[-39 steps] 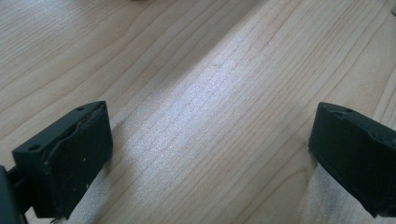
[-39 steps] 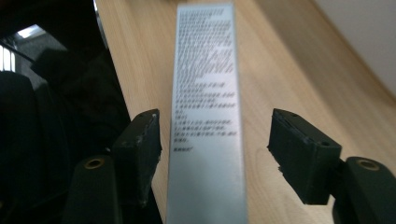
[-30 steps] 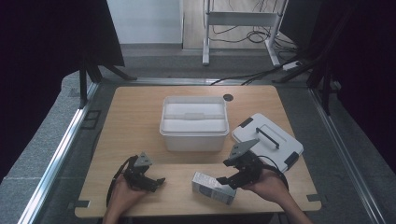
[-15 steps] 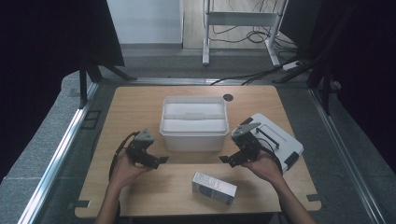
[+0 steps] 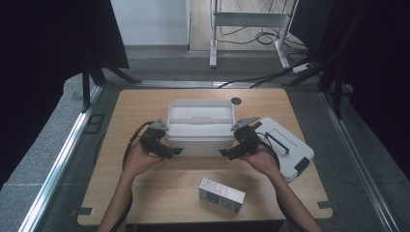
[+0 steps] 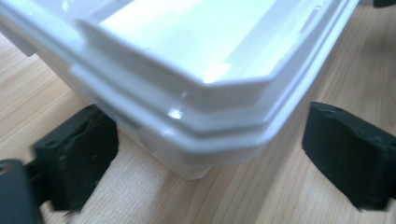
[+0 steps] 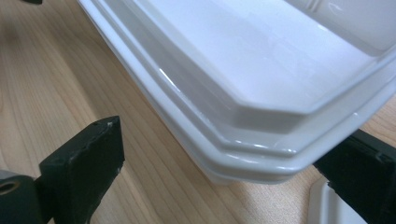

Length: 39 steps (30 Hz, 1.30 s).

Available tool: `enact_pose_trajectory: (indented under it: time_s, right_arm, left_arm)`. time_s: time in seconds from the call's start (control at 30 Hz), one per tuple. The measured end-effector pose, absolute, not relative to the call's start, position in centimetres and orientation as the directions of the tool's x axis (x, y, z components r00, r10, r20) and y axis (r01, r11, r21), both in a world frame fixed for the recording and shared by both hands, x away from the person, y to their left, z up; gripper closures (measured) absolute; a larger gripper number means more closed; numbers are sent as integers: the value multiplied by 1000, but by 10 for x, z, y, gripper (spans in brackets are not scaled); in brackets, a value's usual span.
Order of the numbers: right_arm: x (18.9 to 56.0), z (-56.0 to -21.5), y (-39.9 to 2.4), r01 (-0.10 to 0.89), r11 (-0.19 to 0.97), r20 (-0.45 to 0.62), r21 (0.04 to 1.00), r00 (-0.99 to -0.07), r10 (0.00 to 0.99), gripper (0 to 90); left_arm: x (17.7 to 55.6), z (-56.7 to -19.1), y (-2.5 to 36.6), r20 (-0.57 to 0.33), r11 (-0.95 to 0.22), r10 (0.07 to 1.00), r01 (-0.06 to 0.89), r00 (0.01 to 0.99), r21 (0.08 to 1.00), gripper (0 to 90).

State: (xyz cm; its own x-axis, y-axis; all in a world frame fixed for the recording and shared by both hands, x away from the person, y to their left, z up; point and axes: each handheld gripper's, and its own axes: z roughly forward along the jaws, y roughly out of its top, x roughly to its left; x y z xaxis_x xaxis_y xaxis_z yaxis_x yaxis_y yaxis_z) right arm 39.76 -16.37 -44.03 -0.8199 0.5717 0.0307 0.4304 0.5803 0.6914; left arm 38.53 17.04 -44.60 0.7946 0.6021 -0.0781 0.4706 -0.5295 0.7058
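High view: the white tub (image 5: 200, 123) is sat mid-table, flanked by the left gripper (image 5: 175, 151) and right gripper (image 5: 225, 152) at its near corners. The lid (image 5: 290, 147) is lying to its right, a small box (image 5: 221, 194) nearer the front edge.

Left gripper view: jaws are spread wide around a tub corner (image 6: 205, 154), nothing pinched.

Right gripper view: jaws have just been opening, spread either side of the corner (image 7: 252, 163), not gripping; bare table (image 7: 56, 74) is left beside it.

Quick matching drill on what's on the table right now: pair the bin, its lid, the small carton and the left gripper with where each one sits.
Things:
1 white bin
2 lid
3 small carton
4 left gripper

Places:
A near table edge, lying flat
B at the bin's near left corner, jaws open
C middle of the table
D right of the bin, flat on the table

Pairs: 1-C, 2-D, 3-A, 4-B
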Motion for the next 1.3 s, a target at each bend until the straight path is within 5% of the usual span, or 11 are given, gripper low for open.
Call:
enact_pose_trajectory:
  time_s: [0.83,1.3]
  right_arm:
    - [331,-438,-188,401,579,67,710,-857,511,78]
    - [327,-467,-215,454,595,62,663,-826,561,31]
  left_arm:
    - [315,-443,159,-42,-614,524,412,851,673,0]
    - [323,-429,191,-24,-684,491,402,871,609,15]
